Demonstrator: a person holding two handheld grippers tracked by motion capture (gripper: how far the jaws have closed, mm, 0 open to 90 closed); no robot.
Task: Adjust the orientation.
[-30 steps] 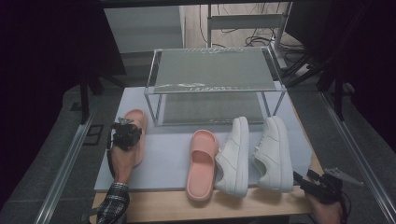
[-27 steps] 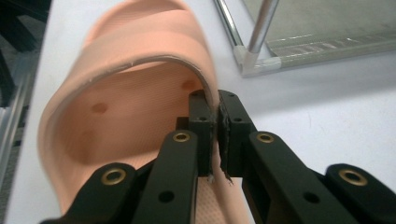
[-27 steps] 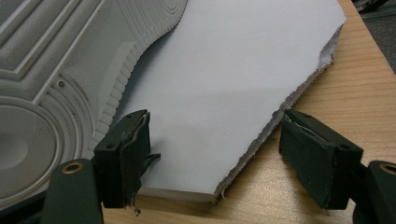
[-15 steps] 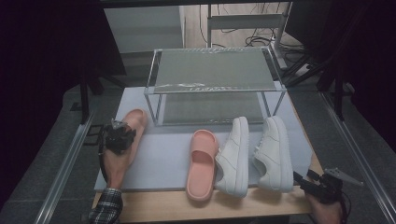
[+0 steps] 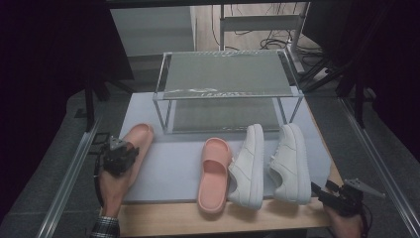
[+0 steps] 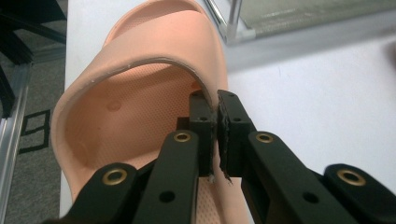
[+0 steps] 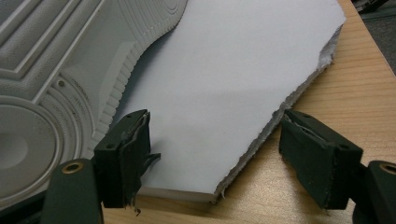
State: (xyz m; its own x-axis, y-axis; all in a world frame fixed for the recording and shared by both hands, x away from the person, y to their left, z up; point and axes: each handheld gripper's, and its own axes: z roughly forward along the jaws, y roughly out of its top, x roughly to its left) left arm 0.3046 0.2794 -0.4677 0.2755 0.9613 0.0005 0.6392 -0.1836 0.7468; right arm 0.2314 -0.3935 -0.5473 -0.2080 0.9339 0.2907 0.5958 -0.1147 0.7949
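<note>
A pink slipper lies at the left edge of the white mat. My left gripper is shut on the rim of its strap. In the left gripper view the two black pads pinch the strap's thin edge, and the gripper sits over the slipper's footbed. The matching pink slipper lies mid-table beside two white sneakers. My right gripper is open at the front right corner. In its own view the right gripper straddles the mat's corner, next to a sneaker sole.
A two-level glass and metal rack stands at the back of the mat. Bare wooden table shows along the front edge and right corner. A metal rail runs along the table's left side.
My left gripper has shifted left and a little toward the near edge with the pink slipper's strap in it. The right gripper has stayed put.
</note>
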